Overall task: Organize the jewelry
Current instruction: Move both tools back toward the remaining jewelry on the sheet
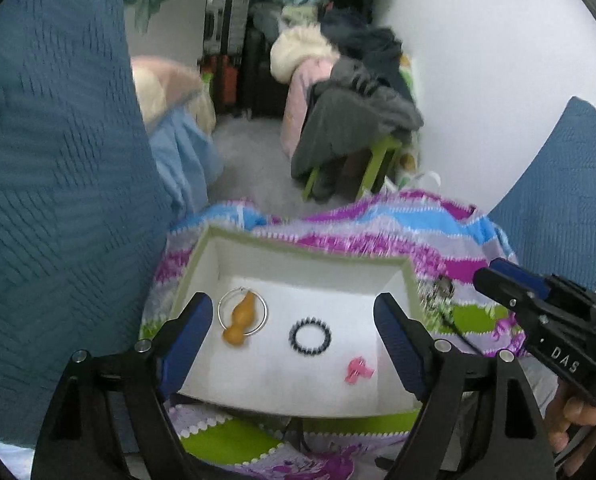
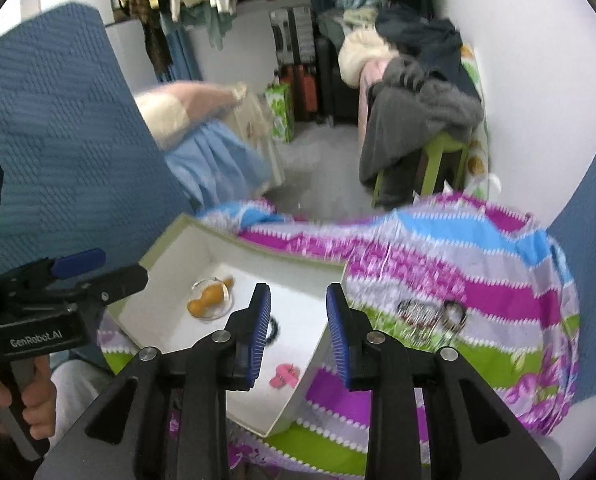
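A white open box (image 1: 202,256) (image 2: 166,240) sits on a striped purple, blue and green cloth. Inside lie a silver hoop with an orange gourd pendant (image 1: 242,318) (image 2: 210,298), a black beaded ring (image 1: 309,331) (image 2: 273,330) and a pink clip (image 1: 357,370) (image 2: 284,375). More jewelry (image 2: 431,314) (image 1: 441,290) lies on the cloth right of the box. My left gripper (image 1: 294,332) is open and empty over the box. My right gripper (image 2: 298,334) is open and empty above the box's right wall; it also shows in the left wrist view (image 1: 537,304).
The striped cloth (image 2: 457,264) covers the work surface. Blue quilted panels (image 1: 50,160) stand at left and right. Behind are a green stool heaped with clothes (image 1: 357,128), suitcases and hanging garments. The left gripper shows in the right wrist view (image 2: 58,292).
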### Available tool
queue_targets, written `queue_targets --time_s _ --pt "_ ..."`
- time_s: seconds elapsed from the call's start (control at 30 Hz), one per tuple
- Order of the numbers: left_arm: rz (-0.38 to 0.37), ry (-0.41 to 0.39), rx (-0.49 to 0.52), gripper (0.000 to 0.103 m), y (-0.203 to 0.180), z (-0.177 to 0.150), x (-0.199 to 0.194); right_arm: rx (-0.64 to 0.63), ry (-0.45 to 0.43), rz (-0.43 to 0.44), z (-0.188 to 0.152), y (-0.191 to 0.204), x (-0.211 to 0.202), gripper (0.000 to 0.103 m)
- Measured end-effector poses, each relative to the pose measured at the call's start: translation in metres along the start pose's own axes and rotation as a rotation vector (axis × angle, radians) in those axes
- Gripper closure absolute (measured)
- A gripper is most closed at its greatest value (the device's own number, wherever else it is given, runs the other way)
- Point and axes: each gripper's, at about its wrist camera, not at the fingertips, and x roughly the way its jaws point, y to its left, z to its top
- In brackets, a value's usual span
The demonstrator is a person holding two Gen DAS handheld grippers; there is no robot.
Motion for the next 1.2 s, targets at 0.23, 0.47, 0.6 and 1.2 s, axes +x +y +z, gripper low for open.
queue_targets --time_s 0.23,0.47,0.6,1.2 --pt "-0.036 -0.082 -0.025 0.02 -0.031 0.018 -0.029 -0.029 -0.118 0.001 0.019 -0.018 -0.044 0.077" --pt "-0.053 -0.13 0.014 0.02 -0.069 0.018 -0.038 -0.029 -0.176 -0.008 0.022 -0.044 -0.067 0.077" --pt "-0.077 -0.129 0.003 0.02 -0.087 0.015 -0.036 -0.033 -0.182 -0.02 0.018 -0.061 -0.07 0.077" --pt "-0.162 -0.072 -0.011 0.021 -0.168 -0.014 0.013 -0.004 -0.18 -0.066 -0.028 -0.156 -0.067 0.077"
